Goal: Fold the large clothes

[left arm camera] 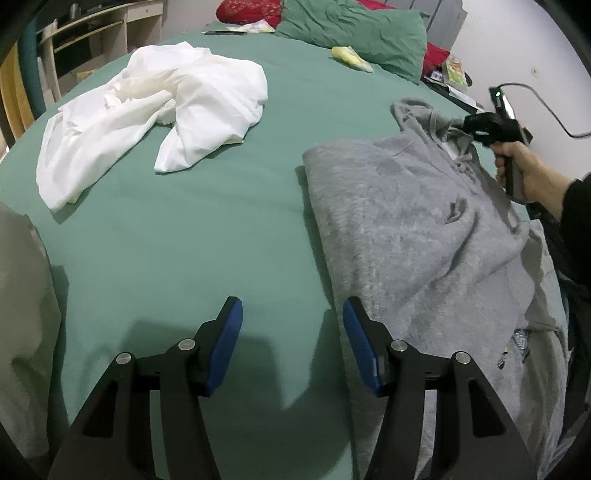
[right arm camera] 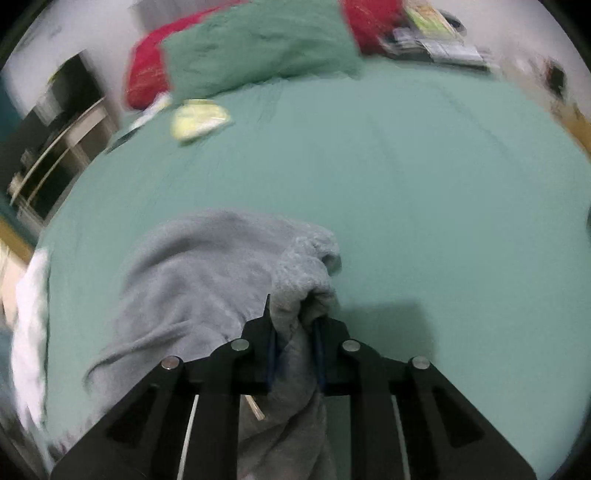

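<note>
A grey hoodie (left arm camera: 417,229) lies partly folded on the right side of the green bed sheet (left arm camera: 207,236). My left gripper (left arm camera: 291,314) hovers open just left of the hoodie's near edge, with only sheet between its blue pads. In the left wrist view a hand holds my right gripper (left arm camera: 463,127) at the hood. In the right wrist view my right gripper (right arm camera: 295,321) is shut on a bunched fold of the grey hoodie (right arm camera: 207,280), which drapes away to the left.
A crumpled white garment (left arm camera: 155,118) lies on the far left of the bed. A green pillow (left arm camera: 354,29), red cushions (left arm camera: 247,11) and a yellow packet (left arm camera: 351,57) sit at the head. Pale fabric (left arm camera: 22,325) hangs at the left edge. Shelves (left arm camera: 85,37) stand beyond the bed.
</note>
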Available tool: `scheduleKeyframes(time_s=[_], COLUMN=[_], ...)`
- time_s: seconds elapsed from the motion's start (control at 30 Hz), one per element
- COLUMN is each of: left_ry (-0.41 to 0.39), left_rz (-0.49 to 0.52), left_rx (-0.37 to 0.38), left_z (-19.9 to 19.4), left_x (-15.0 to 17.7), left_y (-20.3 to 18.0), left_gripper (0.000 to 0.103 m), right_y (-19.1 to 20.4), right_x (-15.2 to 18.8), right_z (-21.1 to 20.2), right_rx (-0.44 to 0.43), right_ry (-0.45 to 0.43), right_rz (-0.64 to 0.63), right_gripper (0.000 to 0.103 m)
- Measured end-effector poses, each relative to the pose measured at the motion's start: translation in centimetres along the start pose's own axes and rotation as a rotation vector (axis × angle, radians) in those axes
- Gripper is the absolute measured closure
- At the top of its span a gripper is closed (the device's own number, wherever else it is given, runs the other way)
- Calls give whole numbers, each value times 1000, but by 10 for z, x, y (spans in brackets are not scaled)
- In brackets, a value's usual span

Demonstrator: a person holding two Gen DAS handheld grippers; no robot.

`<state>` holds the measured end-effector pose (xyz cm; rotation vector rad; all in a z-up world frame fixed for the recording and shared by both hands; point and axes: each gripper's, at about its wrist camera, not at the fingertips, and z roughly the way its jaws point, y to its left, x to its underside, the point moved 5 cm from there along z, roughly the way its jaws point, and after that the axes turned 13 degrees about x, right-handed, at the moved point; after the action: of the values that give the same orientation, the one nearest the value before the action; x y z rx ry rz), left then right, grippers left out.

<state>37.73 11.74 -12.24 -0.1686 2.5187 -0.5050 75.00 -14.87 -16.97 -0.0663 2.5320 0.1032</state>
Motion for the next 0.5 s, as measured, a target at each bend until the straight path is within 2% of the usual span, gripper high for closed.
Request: scheduleKeyframes(time_s=[0.13, 0.27, 0.4, 0.47, 0.5], left_ry=[-19, -28, -22, -26, -28], left_rz=[27, 24, 8, 42, 53], left_rx=[-3, 31, 97, 107, 113], left_z=[-10, -18, -30, -40, -44], left_x=[-3, -4, 1, 6, 9], left_y=[-10, -22, -37, -48, -53], left_gripper=[43, 43, 43, 43, 43], right_y=[29, 54, 87, 99, 100], right_x=[5, 39, 120, 186, 207], right_z=[-81, -157, -218, -235, -239], right_rx=[40, 107, 121, 162, 164], right_ry=[-144, -279, -371, -393, -393], right_rz=[-198, -393, -657, -831, -871], right_gripper=[87, 87, 87, 86, 85])
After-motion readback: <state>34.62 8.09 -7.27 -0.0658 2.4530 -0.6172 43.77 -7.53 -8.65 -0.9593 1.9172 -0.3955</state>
